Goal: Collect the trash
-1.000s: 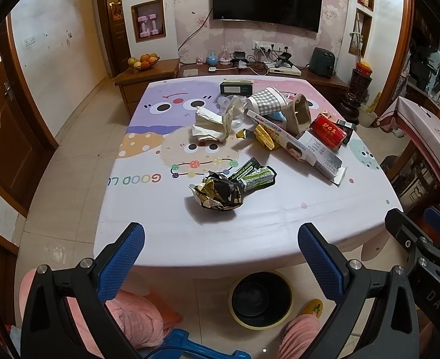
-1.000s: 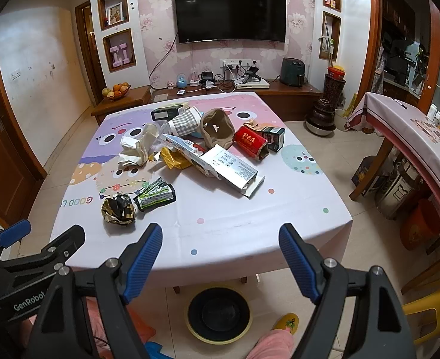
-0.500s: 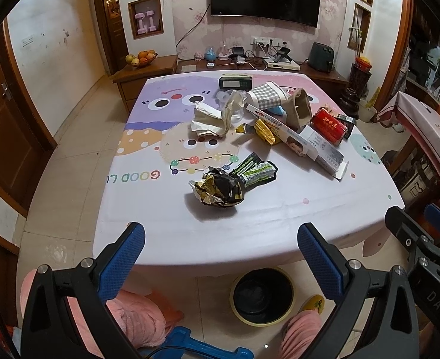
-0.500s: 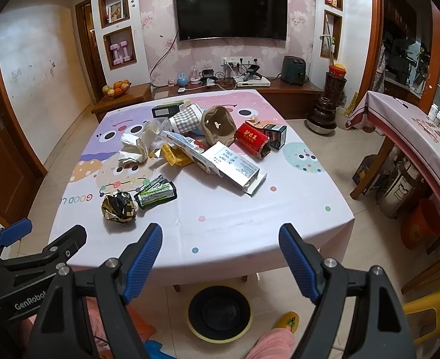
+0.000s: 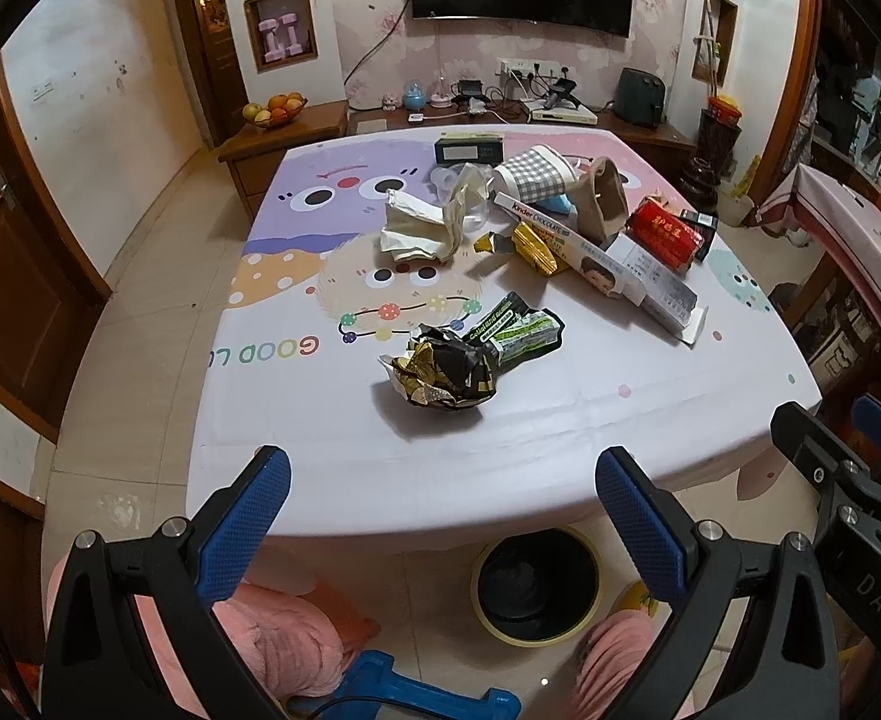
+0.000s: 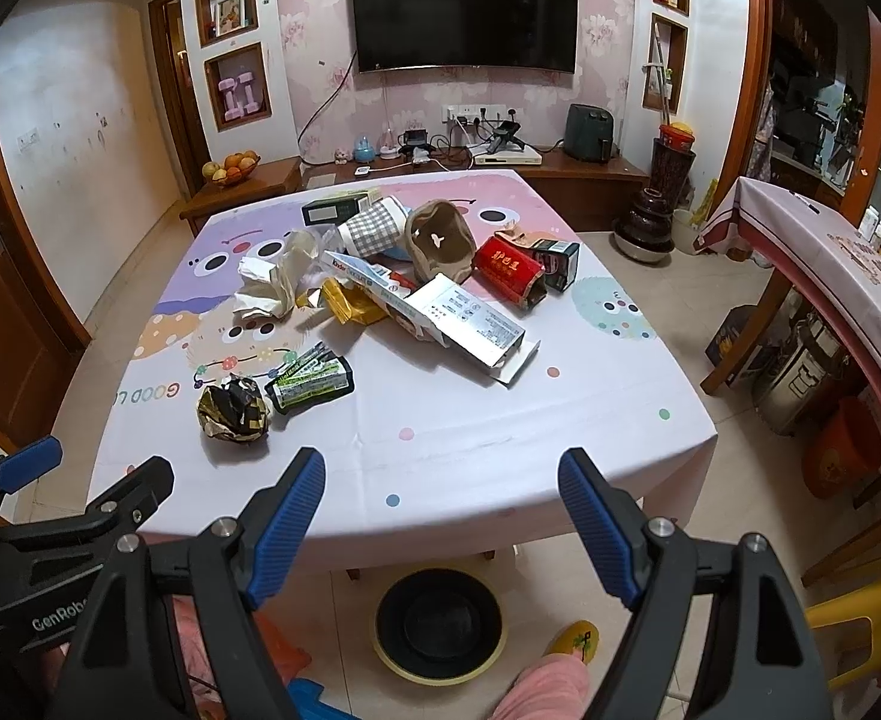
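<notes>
Nearest of all, both tools hang short of the near table edge with nothing in them: the left gripper (image 5: 440,501) has its blue pads spread wide, and the right gripper (image 6: 440,507) is just as wide, empty too. Below them, on the floor under the near edge, stands the round black bin (image 6: 438,618) with a yellow rim, where the trash presumably goes.

On the tablecloth (image 5: 296,420) the closest piece is the crumpled foil wrapper (image 5: 440,369), black and gold, balled up loosely. It looks very light and springy; a pinch across its bulk should crush it a little and hold, though a glancing touch may just push it along the cloth. Touching its far right side lies the green snack packet (image 5: 515,330), flat and glossy, probably slippery; its raised near end by the foil seems the better place to nip it.

Farther off, toward the middle, sits the crumpled white paper (image 5: 425,222), soft and light, easy to take by any fold. Right of it lies the gold wrapper (image 5: 533,246), thin and flat, and the long chocolate box (image 6: 440,312), stiff card but hollow, best gripped across its narrow width. Beyond that, far right, the red packet (image 6: 509,273) lies on its side, beside a small dark box (image 6: 557,261).
</notes>
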